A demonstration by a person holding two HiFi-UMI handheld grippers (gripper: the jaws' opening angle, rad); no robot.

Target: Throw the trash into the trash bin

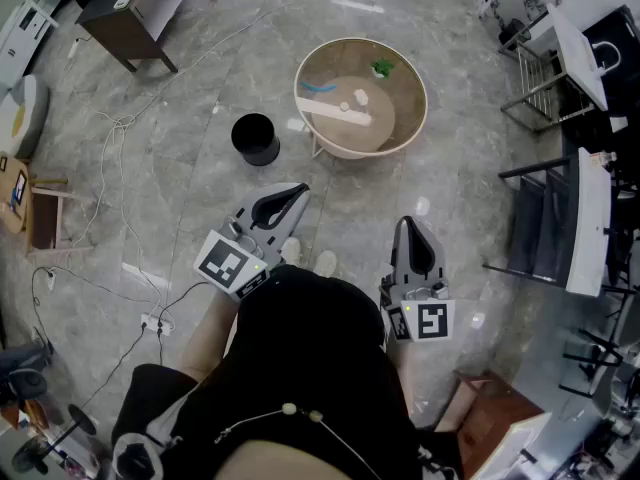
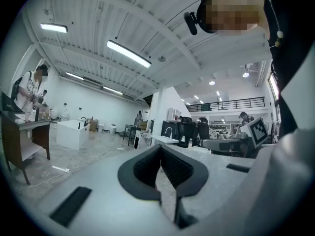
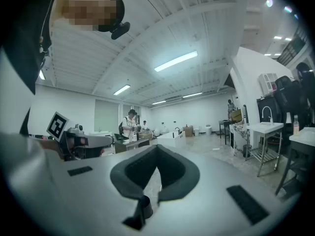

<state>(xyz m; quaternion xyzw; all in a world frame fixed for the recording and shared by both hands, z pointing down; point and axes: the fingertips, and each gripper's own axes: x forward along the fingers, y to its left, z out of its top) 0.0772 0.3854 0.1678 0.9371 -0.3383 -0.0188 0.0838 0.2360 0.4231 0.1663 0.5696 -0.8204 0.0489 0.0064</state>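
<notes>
In the head view a black trash bin (image 1: 256, 139) stands on the marble floor, left of a round wooden table (image 1: 405, 118). On the table lie bits of trash: a green piece (image 1: 382, 68), a blue piece (image 1: 318, 86), white crumpled scraps (image 1: 359, 95) and a long white strip (image 1: 330, 111). My left gripper (image 1: 298, 191) is held level close to my body, pointing toward the bin, jaws shut and empty (image 2: 161, 148). Held just as low and level, my right gripper (image 1: 408, 223) is shut on nothing (image 3: 157, 149). Neither gripper view shows the bin or the trash.
A dark wooden desk (image 1: 130, 18) stands at the far left, and cables (image 1: 110, 158) and a power strip (image 1: 152, 321) lie on the floor. Metal racks and white tables (image 1: 560, 68) line the right side. A cardboard box (image 1: 485, 408) sits by my right foot. People stand far off (image 3: 130, 124).
</notes>
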